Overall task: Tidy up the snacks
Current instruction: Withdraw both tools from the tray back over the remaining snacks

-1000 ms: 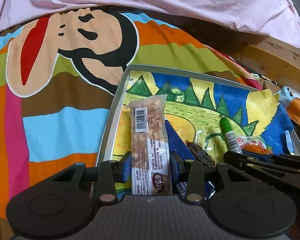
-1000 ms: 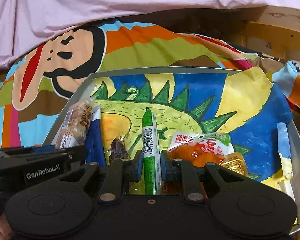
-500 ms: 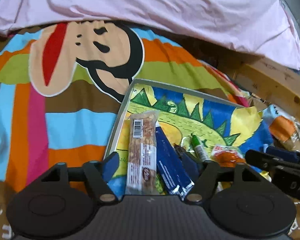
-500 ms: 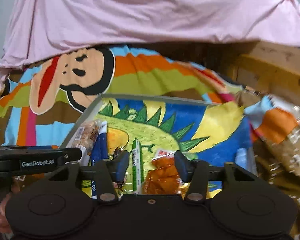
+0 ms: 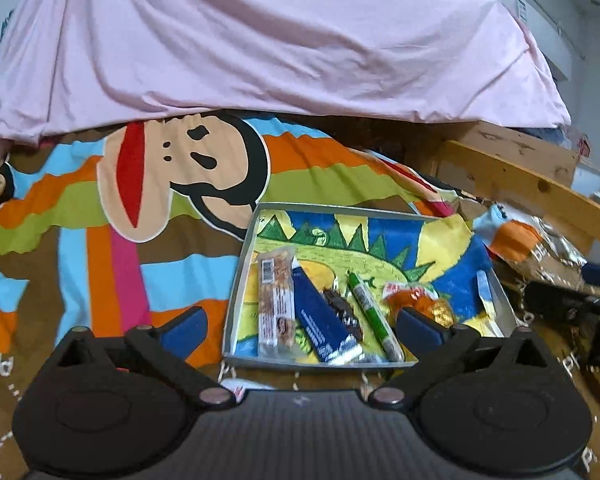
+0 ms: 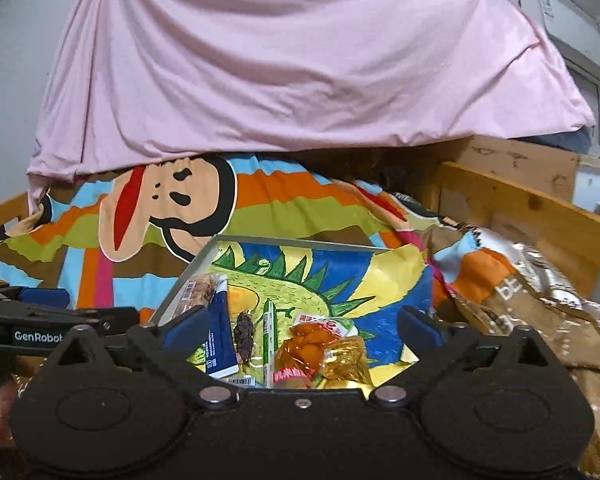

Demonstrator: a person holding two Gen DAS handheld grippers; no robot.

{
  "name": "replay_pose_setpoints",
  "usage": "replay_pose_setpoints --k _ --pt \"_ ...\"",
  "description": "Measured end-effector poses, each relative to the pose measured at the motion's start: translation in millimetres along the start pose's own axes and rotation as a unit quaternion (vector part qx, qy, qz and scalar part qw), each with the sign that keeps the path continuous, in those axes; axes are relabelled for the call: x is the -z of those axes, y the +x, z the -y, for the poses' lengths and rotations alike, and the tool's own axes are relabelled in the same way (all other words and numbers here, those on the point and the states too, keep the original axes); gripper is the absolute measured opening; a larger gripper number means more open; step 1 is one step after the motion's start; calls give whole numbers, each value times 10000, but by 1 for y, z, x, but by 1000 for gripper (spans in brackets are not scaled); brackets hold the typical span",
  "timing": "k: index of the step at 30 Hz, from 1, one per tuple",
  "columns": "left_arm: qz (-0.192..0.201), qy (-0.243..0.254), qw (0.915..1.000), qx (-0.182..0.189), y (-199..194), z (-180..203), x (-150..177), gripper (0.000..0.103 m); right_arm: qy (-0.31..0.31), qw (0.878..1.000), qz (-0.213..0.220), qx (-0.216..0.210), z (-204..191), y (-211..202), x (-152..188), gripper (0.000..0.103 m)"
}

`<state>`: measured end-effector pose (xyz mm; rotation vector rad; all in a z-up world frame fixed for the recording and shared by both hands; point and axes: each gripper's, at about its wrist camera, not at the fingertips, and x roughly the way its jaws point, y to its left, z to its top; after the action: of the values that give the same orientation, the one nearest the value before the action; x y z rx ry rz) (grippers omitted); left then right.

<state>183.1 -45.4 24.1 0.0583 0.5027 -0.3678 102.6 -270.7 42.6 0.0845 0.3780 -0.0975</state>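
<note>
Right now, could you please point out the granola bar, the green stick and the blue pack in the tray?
Granola bar [image 5: 275, 304]: left wrist view, middle of its clear wrapper.
Green stick [image 5: 370, 314]: left wrist view, mid-length of the tube.
Blue pack [image 5: 318, 318]: left wrist view, centre of its blue face.

A home bedroom: cartoon bedspread [image 5: 100, 240], pink sheet [image 5: 260, 40], wooden bed frame [image 6: 540, 216]

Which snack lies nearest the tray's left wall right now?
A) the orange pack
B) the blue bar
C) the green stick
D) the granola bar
D: the granola bar lies along the tray's left wall, with the blue bar, green stick and orange pack further right.
</note>
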Motion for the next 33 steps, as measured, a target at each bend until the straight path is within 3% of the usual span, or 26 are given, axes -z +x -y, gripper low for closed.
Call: replay_pose_setpoints --k 12,23,27,33 --pt "225 387 9984 -347 -73 22 32 103 -29 9999 97 -23 -3 -72 34 102" --pt "-161 4 9972 -726 -124 13 60 103 333 9984 -446 65 -10 -118 79 102" --pt "-413 105 9926 -1137 -133 15 69 103 259 9981 -556 38 -18 -124 86 102" --pt "-696 55 9879 -1388 -141 9 78 103 33 9973 -732 -11 -32 -129 97 102"
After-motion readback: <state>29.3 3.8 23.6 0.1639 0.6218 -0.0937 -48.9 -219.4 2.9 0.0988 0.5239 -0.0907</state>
